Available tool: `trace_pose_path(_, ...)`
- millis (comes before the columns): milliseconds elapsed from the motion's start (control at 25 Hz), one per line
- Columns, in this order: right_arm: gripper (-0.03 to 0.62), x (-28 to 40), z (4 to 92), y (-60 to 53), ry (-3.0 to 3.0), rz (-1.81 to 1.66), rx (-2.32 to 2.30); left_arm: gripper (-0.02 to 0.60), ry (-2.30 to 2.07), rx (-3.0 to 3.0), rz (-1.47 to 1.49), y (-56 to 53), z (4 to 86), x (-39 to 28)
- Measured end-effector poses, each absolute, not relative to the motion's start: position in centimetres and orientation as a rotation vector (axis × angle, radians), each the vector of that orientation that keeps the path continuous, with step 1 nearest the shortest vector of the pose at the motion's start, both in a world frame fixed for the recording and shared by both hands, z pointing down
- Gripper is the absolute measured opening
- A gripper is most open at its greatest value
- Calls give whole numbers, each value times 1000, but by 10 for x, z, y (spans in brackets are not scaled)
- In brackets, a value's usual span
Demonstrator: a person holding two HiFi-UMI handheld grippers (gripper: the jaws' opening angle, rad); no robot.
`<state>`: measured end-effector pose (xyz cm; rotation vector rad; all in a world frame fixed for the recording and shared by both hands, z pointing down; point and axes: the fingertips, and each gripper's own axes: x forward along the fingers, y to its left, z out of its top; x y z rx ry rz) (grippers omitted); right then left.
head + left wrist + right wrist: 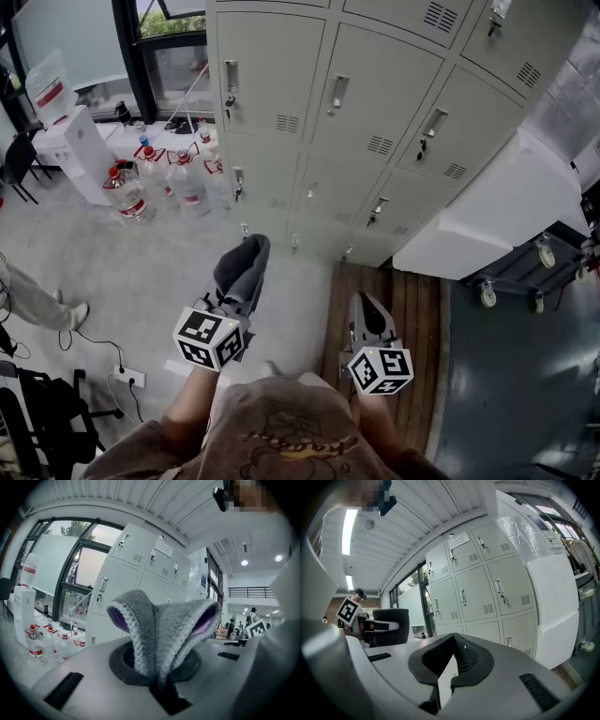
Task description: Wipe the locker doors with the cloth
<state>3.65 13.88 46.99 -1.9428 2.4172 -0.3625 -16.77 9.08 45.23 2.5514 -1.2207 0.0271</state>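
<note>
Grey cloth (161, 625) pinched upright in the left gripper (157, 682), apart from the locker doors (375, 122); right gripper (453, 641) pressed together, empty.

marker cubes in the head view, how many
2. One cube sits on the left gripper, which grips the grey cloth; the other on the right gripper, over the wooden boards.

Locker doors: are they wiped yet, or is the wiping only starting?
Only starting, it seems. Done: the left gripper is shut on the grey cloth. In hand: the cloth is held up short of the locker doors, touching none. Left: the wiping itself. The right gripper is shut and empty.
</note>
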Motion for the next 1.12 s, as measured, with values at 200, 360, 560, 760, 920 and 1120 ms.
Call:
trace_pose_path(200, -2, 37, 473, 131, 2351, -409, -1963, 35, -1187, 2566, 14, 79, 454, -170)
trace_pose_path(360, -2, 34, 469, 116, 2375, -388, -1966, 35, -1201, 2553, 28, 66, 458, -172)
trace_pose_path(560, -2, 31, 468, 92, 2415, -358, -1955, 35, -1208, 2546, 43, 44, 464, -169)
trace_pose_path(760, -2, 41, 470, 63, 2418, -376, -1937, 35, -1202, 2529, 30, 19, 465, -159)
trace_pose_path(920, -2, 54, 463, 34, 2422, -369, -1918, 35, -1203, 2536, 26, -8, 457, -143)
trace_pose_path(1120, -2, 80, 449, -10, 2424, -333, -1908, 35, -1212, 2547, 10, -48, 446, -119)
